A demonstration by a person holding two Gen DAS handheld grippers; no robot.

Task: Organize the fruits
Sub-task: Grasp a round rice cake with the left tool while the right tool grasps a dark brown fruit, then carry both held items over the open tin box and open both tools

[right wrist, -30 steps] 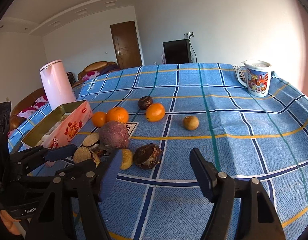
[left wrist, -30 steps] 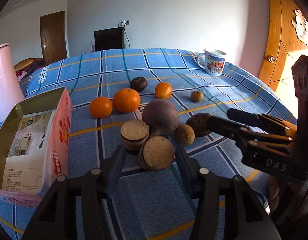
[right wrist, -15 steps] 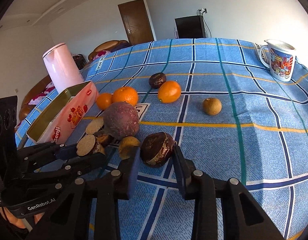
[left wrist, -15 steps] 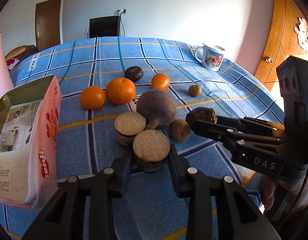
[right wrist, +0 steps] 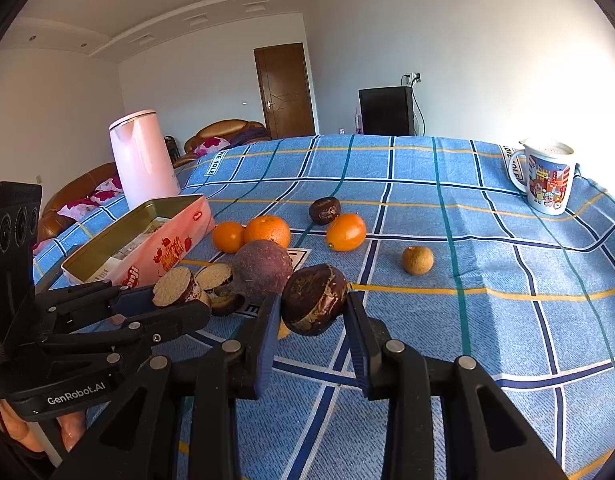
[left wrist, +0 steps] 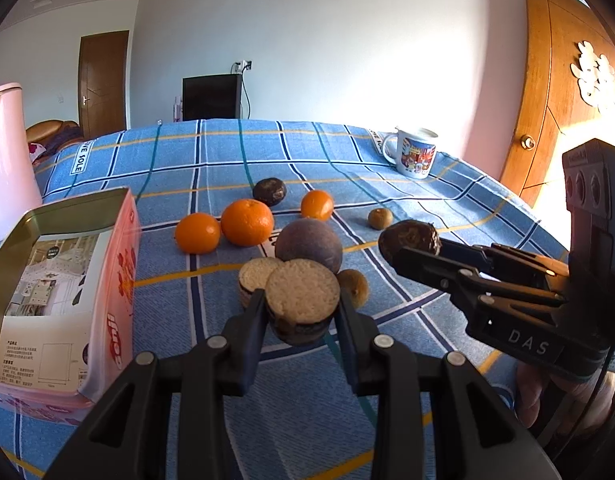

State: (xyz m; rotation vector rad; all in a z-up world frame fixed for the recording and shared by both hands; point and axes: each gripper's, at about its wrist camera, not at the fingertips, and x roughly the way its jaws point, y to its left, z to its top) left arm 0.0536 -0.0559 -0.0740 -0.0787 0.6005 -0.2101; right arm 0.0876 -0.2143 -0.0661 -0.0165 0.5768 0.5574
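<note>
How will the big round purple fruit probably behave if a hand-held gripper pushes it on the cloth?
The purple fruit looks nearly spherical, so it would likely roll, not slide. It touches the cut half beside it, so it may nudge that. The tablecloth looks soft and slightly wrinkled, which may slow it.

A home living room: a brown sofa with floral cushions sits beyond the table's far left edge, a wooden door and dark television stand at the white wall, with recessed ceiling moulding above.
</note>
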